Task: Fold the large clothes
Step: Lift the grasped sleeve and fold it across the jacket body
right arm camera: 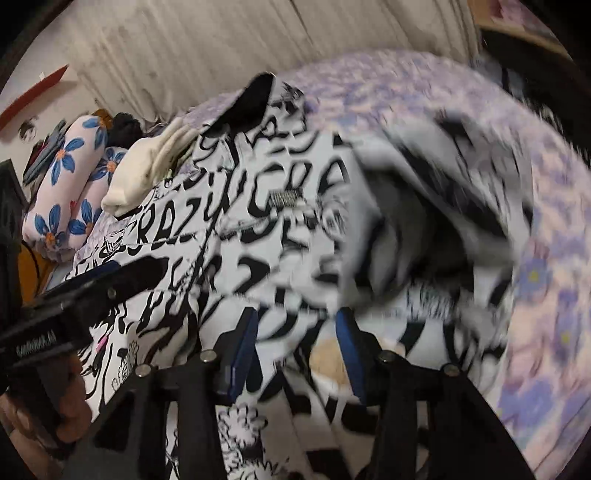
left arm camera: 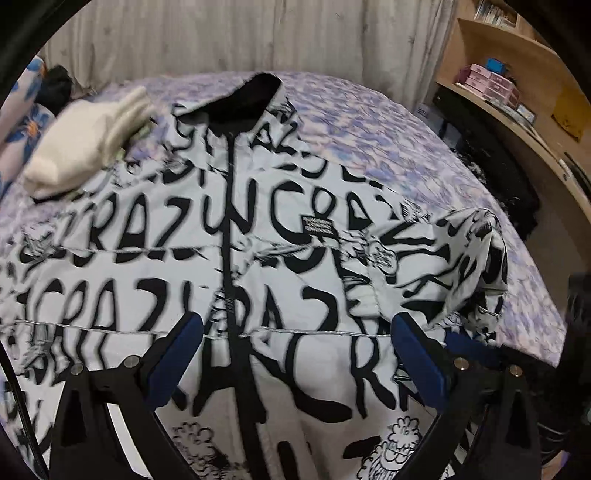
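A large white jacket (left arm camera: 258, 229) printed with black "CRAZY" lettering lies front up on the bed, black collar (left arm camera: 243, 98) at the far end and zipper down the middle. Its right sleeve (left arm camera: 469, 258) is bunched and folded in over the body. My left gripper (left arm camera: 295, 332) hangs open and empty above the lower front of the jacket. In the right wrist view the jacket (right arm camera: 240, 229) fills the middle, and the sleeve (right arm camera: 436, 221) is blurred by motion. My right gripper (right arm camera: 295, 328) is open just above the jacket, with nothing held. The left gripper (right arm camera: 110, 280) shows at the left.
The bed has a purple floral cover (left arm camera: 388, 122). A folded cream garment (left arm camera: 85, 147) lies at the far left beside the jacket's shoulder. Blue-flowered pillows (right arm camera: 62, 184) lie further left. A wooden shelf unit (left arm camera: 517, 92) stands to the right. A curtain (left arm camera: 221, 33) hangs behind.
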The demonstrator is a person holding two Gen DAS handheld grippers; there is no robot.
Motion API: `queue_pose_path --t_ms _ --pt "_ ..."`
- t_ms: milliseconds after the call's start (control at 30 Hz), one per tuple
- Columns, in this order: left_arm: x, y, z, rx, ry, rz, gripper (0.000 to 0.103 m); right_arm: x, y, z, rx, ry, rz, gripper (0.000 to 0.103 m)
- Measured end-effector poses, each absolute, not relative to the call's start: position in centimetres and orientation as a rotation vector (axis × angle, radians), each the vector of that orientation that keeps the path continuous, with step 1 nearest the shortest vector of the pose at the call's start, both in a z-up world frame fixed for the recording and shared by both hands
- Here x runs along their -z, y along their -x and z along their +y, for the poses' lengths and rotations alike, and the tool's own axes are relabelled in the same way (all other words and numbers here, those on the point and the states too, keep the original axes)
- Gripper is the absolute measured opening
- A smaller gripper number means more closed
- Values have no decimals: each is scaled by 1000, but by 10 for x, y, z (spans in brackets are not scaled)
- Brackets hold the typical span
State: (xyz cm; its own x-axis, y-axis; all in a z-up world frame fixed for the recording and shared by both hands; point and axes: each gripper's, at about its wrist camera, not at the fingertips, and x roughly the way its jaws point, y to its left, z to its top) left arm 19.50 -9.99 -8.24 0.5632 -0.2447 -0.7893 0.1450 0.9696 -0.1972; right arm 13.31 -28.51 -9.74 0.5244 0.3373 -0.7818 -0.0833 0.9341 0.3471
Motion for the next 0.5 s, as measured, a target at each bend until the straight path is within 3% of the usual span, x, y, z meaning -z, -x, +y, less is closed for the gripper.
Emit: queue_pose_path --t_ms 200,333,500 --pt "107 -217 -119 386 235 1028 100 104 -102 -323 -210 -411 973 45" --pt "136 -245 -135 469 365 1142 80 104 -91 -340 -191 -475 959 45" --pt "173 -271 -150 446 470 1252 75 109 -87 -344 -193 -482 973 45"
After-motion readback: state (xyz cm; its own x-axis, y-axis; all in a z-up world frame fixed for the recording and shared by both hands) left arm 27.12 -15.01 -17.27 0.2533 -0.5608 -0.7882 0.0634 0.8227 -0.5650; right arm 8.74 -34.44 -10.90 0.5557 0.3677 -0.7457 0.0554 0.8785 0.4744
